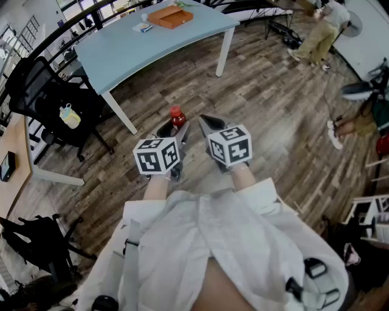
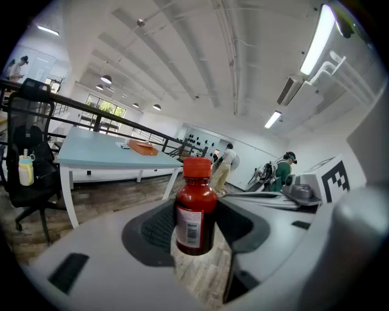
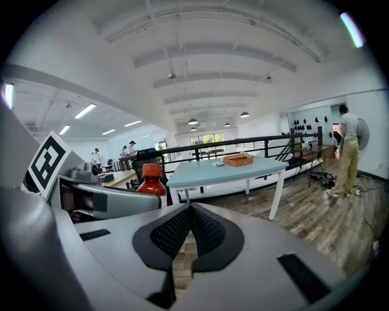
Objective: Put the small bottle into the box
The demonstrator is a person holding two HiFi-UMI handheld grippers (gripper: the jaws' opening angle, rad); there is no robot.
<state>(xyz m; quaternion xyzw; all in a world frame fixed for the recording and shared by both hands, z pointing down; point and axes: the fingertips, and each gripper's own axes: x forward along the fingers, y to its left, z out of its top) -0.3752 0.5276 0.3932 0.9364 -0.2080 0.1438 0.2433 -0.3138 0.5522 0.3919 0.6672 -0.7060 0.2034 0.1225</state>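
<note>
While the left gripper (image 1: pixel 175 130) clamps the small bottle (image 2: pixel 196 209) around its labelled body, the right gripper (image 3: pixel 189 234) is pressed together, empty. The box (image 1: pixel 170 16) sits at twelve o'clock on the table (image 1: pixel 121 51). The bottle seems light, rigid and slippery.

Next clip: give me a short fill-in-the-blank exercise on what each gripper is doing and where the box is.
1. The left gripper holds the small bottle, whose cap is ____.
2. The jaws of the right gripper are ____, with nothing between them.
3. The box lying on the light-blue table is ____ in colour.
Missing words: red; shut; orange.
</note>
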